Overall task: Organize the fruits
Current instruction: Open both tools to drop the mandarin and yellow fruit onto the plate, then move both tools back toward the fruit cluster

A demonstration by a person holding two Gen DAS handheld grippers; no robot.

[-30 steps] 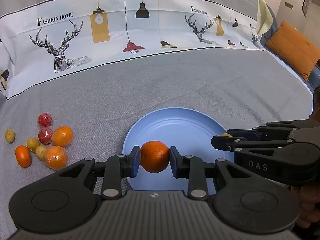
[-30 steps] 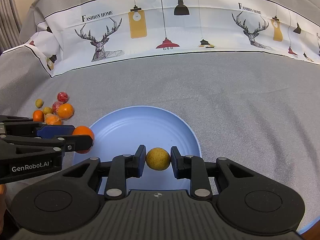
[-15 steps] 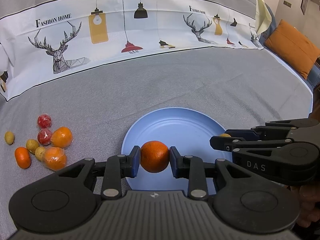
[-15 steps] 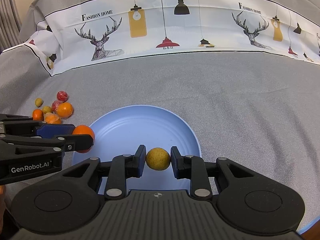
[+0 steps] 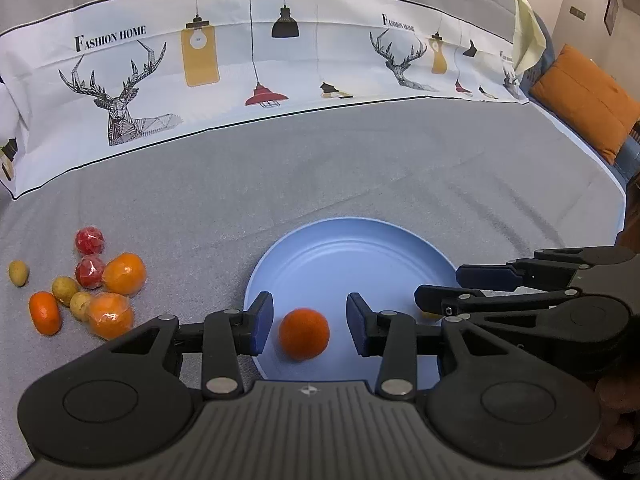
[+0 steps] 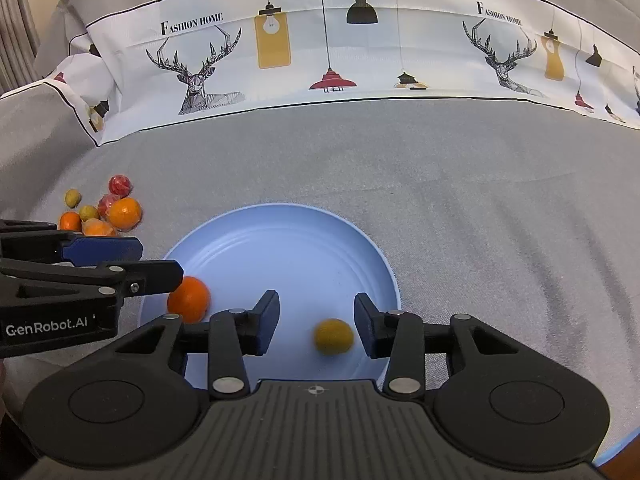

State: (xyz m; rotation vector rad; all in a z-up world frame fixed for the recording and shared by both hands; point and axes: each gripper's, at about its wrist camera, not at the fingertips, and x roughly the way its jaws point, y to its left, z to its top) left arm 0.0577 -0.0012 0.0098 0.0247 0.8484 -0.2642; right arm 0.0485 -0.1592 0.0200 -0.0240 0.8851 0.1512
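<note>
A blue plate [image 5: 352,248] [image 6: 280,240] lies on the grey cloth. My left gripper [image 5: 310,326] is open over the plate's near left part; an orange [image 5: 304,333] [image 6: 189,299] lies loose on the plate between its fingers. My right gripper [image 6: 316,326] is open over the plate's near right part; a small yellow fruit [image 6: 333,336] lies on the plate between its fingers, close to the right one. In the left wrist view the right gripper [image 5: 440,292] almost hides that fruit.
A heap of loose fruit [image 5: 80,284] [image 6: 100,210] lies on the cloth left of the plate: oranges, red wrapped ones, small yellow ones. A white printed cloth [image 5: 248,60] runs along the back. An orange cushion [image 5: 588,104] sits at far right.
Both grippers have opened. The orange and the yellow fruit, held a moment ago, now lie on the plate between the spread fingers.
</note>
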